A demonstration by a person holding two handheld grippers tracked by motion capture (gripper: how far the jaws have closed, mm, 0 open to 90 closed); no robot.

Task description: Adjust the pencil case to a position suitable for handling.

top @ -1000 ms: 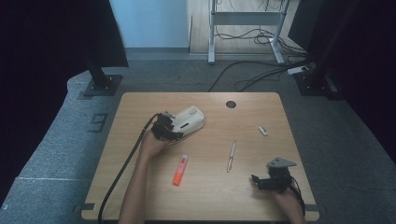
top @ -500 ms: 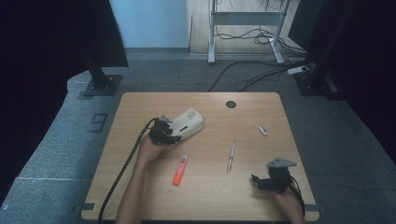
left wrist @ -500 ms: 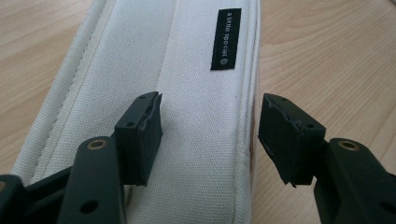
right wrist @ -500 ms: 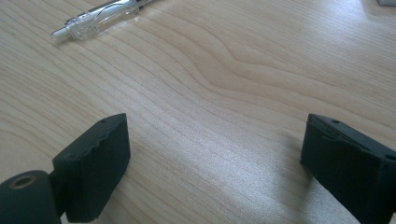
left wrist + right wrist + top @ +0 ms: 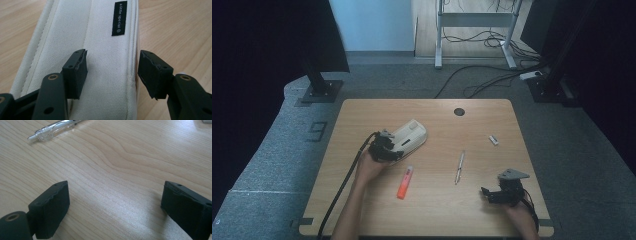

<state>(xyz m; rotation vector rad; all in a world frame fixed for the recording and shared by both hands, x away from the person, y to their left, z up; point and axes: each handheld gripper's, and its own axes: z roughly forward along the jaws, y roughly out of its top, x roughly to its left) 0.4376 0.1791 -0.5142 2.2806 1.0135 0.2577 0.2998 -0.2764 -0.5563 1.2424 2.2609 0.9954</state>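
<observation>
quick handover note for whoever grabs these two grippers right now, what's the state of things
Left gripper: jaws have just been closing around one edge of the white pencil case; one pad is over the fabric top, the other beside the seam, not yet clamped.
Right gripper: open and empty over bare table, near right.
Things: case lies flat at centre left; orange marker in front of it; clear pen mid-table; small white piece far right.
Done: left gripper lined up on the case.
Left: probably finish the grip; pen and marker remain loose on the table.
</observation>
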